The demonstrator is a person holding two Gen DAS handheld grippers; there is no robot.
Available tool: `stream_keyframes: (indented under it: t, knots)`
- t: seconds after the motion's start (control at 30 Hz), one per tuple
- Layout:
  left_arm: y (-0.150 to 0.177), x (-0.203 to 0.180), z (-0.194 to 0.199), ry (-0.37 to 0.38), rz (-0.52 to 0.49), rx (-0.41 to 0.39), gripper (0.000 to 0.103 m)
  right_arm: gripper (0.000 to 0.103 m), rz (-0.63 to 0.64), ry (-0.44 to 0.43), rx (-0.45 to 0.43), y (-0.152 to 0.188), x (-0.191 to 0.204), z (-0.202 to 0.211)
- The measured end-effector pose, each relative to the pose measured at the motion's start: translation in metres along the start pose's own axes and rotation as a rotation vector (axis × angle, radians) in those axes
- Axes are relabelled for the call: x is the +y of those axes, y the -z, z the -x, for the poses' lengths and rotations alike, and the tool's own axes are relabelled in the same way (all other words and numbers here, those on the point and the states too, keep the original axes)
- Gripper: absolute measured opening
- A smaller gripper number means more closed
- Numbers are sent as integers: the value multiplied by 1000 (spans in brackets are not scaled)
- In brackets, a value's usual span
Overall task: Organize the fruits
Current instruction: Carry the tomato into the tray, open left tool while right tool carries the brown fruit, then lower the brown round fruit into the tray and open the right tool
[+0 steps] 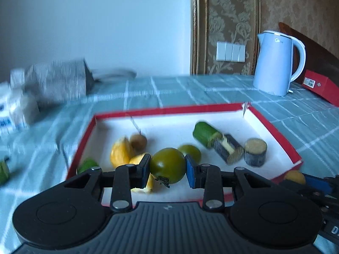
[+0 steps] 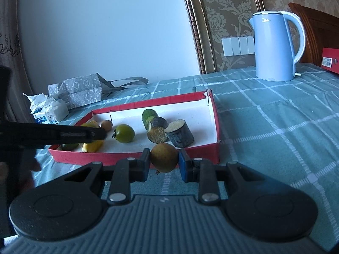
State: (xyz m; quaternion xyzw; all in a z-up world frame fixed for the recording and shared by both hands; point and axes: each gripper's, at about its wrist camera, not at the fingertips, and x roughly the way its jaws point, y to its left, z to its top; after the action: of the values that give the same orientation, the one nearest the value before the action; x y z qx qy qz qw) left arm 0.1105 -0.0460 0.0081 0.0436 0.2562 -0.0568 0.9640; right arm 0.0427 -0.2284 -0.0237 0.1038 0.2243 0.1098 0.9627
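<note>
So the left gripper is clamped on a green tomato, held over the red-edged tray. The right gripper squeezes a small yellow-brown fruit just outside the tray's near wall. Inside the tray: another green tomato, yellow pieces, a cucumber chunk and dark cylinders. A blue kettle sits behind on the checked cloth.

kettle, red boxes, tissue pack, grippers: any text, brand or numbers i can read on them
Kettle: faint brand mark near the lid, too blurred to read.
Red box behind the kettle: white sticker, print too small to read.
Tissue pack: blue label, illegible.
Right gripper, seen from the left wrist: white lettering cut off at the edge, unreadable.
No other text shows.
</note>
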Motion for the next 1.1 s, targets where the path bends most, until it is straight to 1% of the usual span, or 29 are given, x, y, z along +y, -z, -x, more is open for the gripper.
stream_keyframes:
  t: [0.17,0.23,0.27,0.3,0.37,0.47,0.63,0.8,0.9,1.0,1.1]
  knots:
    - [-3,-8,-6,15,-5,2,34,27,-3,-7,12,0,0,-3]
    - [-3,-12,-7,25,-11,3,39,27,-6,-7,11,0,0,-3]
    - [-3,-13,-8,28,-13,2,52,27,-6,-8,13,0,0,-3]
    - [-1,-14,-7,25,-12,-6,68,27,-7,-9,15,0,0,-3]
    - [1,-13,-4,9,-4,-34,78,27,-9,-9,14,0,0,-3]
    - [2,-8,2,4,13,-54,78,27,-9,-11,15,0,0,-3]
    - [8,9,11,-12,78,-62,78,27,-12,-9,14,0,-1,-3]
    - [21,25,19,-13,132,-30,78,27,-13,-7,15,1,-1,-3]
    - [27,31,22,-14,145,-18,78,27,-12,-7,15,0,-1,-3]
    - [29,35,26,-20,154,-34,78,27,16,-1,21,1,3,-4]
    - [29,37,24,-26,153,-34,78,27,47,-3,27,-1,12,-3]
